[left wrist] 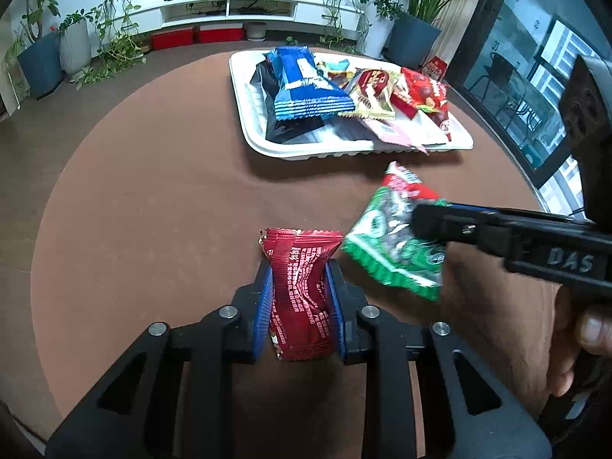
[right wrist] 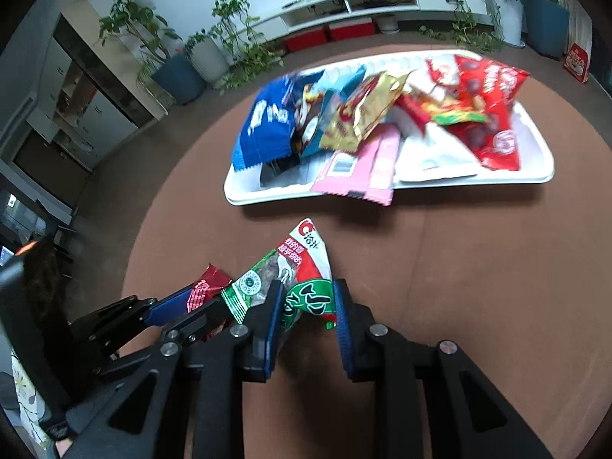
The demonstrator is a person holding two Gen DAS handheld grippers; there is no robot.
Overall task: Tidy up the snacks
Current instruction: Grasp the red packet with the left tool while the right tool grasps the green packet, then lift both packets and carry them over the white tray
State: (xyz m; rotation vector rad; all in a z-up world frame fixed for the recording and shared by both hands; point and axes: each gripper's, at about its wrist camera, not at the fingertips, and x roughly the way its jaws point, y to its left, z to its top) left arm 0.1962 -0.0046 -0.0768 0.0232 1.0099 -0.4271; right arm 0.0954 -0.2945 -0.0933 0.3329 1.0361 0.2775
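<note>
While the white tray (left wrist: 267,145) on the brown table (left wrist: 153,210) lies heaped with packets, the right gripper (right wrist: 306,306) pinches a green-and-red crinkled packet (right wrist: 302,287), and the left gripper (left wrist: 300,287) squeezes a small dark-red wrapper (left wrist: 302,290) nearby.

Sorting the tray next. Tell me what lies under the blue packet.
The blue packet rests on a black packet in the white tray. Anything beneath is hidden.
</note>
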